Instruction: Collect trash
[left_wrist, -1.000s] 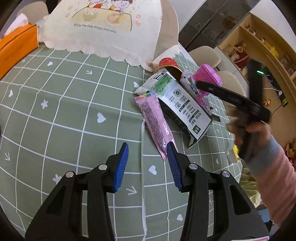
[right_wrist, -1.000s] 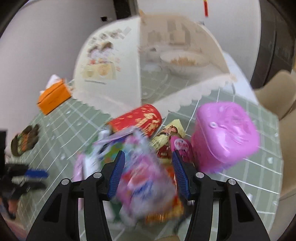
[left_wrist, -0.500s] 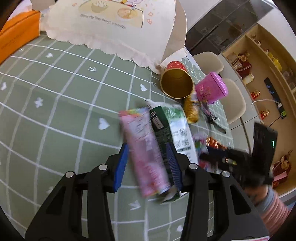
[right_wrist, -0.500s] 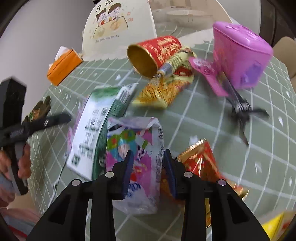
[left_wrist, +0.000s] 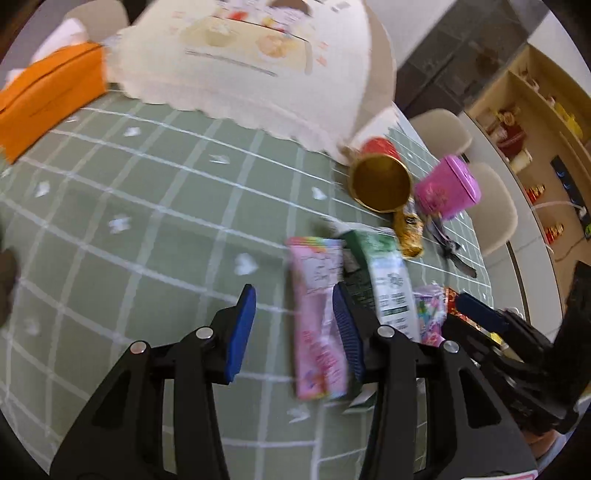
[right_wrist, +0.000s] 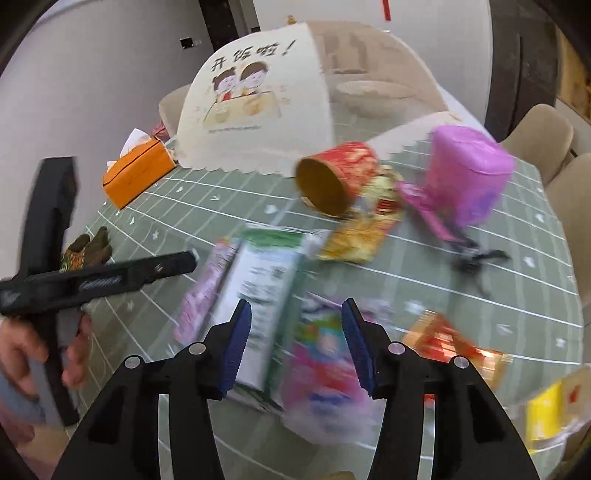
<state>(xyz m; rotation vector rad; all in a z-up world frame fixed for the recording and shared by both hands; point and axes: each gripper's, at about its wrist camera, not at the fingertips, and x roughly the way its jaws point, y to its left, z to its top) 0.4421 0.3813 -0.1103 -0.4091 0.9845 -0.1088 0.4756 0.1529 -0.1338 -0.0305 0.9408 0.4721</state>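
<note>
Left tongs (left_wrist: 293, 325): jaws spread wide, holding nothing; the pink wrapper (left_wrist: 319, 321) lies on the table between the blue pads, close against the right one.
Right tongs (right_wrist: 295, 345): jaws spread wide, holding nothing; the colourful wrapper (right_wrist: 325, 369) lies blurred beneath the gap.
Trash location: the wrappers form a cluster on the table (left_wrist: 147, 206), at 12 to 1 o'clock of the left tongs.
Green-and-white pouch (left_wrist: 388, 280): lies just beside the pink wrapper, at 2 o'clock of the left tongs; in the right wrist view it sits at 11 o'clock of the right tongs.
Left wrist view only: the right tongs' blue pad enters at 3 o'clock, over a red-gold wrapper (left_wrist: 452, 299).
Right wrist view only: the person's left hand (right_wrist: 22, 350) grips the left tongs' handle at 9 o'clock; a yellow packet (right_wrist: 546, 413) lies at 4 o'clock; a dark patterned object (right_wrist: 85, 247), too blurred to identify, lies at 10 o'clock.
Surroundings: a red can (right_wrist: 336, 181) lies on its side, open mouth toward the cameras; a golden wrapper (right_wrist: 358, 236) lies at its mouth; a pink container (right_wrist: 469, 173) stands beside it; a black clip (right_wrist: 476, 258) lies near the container.
Background: a food cover (right_wrist: 258, 99) and an orange tissue box (right_wrist: 138, 173) stand at the far side.
Obstruction: motion blur hides the print on the wrappers.
</note>
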